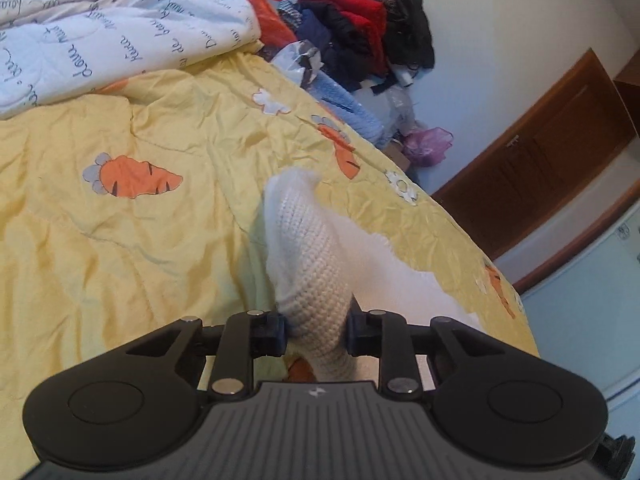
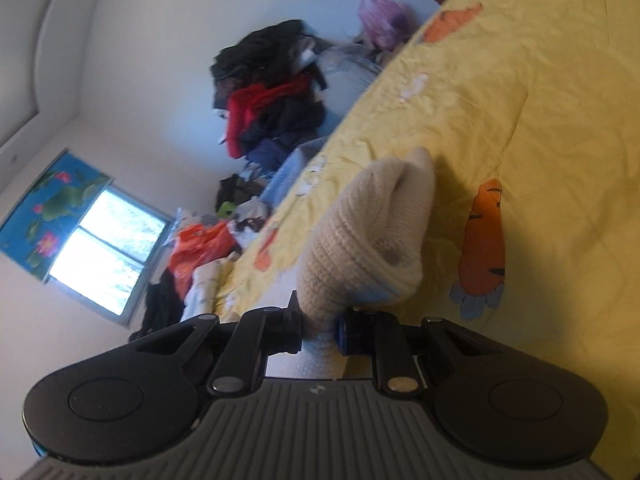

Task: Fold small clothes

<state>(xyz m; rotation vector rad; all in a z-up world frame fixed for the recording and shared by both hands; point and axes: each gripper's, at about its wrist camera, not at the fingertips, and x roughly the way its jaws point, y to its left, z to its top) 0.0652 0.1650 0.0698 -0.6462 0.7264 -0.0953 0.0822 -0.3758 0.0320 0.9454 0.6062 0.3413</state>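
A cream knitted garment (image 1: 308, 256) rises from between the jaws of my left gripper (image 1: 316, 334), which is shut on it above the yellow carrot-print bedspread (image 1: 120, 240). More of its white fabric trails to the right over the bed. In the right wrist view my right gripper (image 2: 320, 330) is shut on a bunched fold of the same cream knit (image 2: 368, 236), which stands up in front of the jaws over the bedspread (image 2: 540, 120). Neither gripper appears in the other's view.
A white quilt with script print (image 1: 120, 40) lies at the bed's far left. Dark and red clothes (image 1: 360, 28) are heaped against the wall beyond the bed edge, with an orange bag (image 2: 200, 248) and a purple bag (image 1: 428, 144). A brown door (image 1: 552, 152) is at right.
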